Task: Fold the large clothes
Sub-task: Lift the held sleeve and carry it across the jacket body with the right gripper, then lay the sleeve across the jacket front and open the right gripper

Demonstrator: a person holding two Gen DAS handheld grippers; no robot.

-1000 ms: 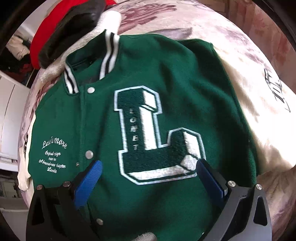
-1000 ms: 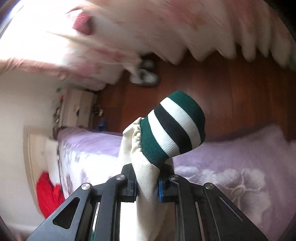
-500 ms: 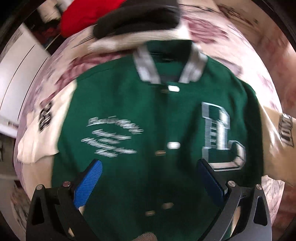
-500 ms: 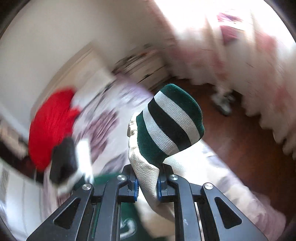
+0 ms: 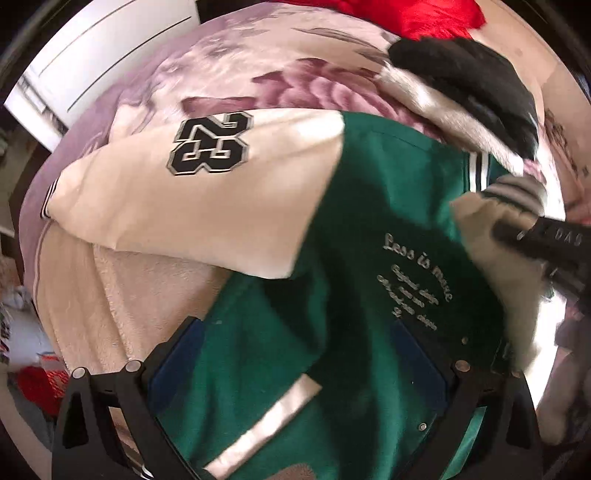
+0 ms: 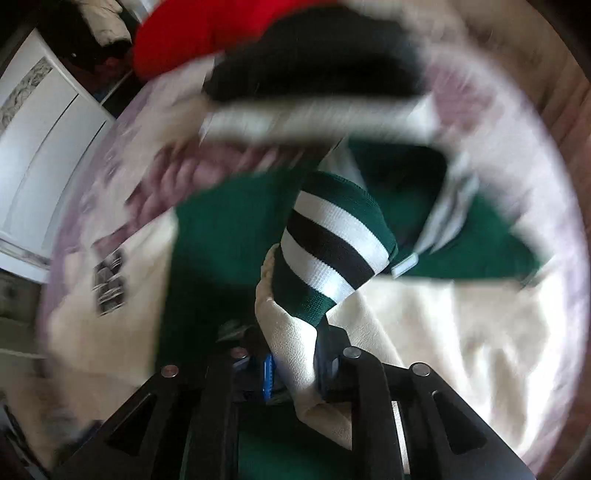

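Note:
A green varsity jacket [image 5: 369,258] with cream sleeves lies face up on the bed. Its cream sleeve with the number 23 [image 5: 207,184] stretches out to the left. My left gripper [image 5: 299,354] is open and hovers just above the jacket's lower body, holding nothing. My right gripper [image 6: 295,365] is shut on the other cream sleeve [image 6: 291,343], just below its green, white and black striped cuff [image 6: 332,243]. It holds that sleeve over the jacket's chest near the collar [image 6: 443,206]. In the left wrist view, the right gripper [image 5: 546,243] enters from the right.
The bed has a purple floral blanket [image 5: 229,66] and a cream fleece layer [image 5: 122,295]. A black and white garment [image 5: 469,81] and a red one [image 5: 413,14] lie beyond the collar. A white cabinet [image 6: 40,147] stands at the left.
The right gripper has swung the held sleeve from out over the floor to over the jacket's chest. The left gripper's view has shifted to the jacket's left side and the 23 sleeve.

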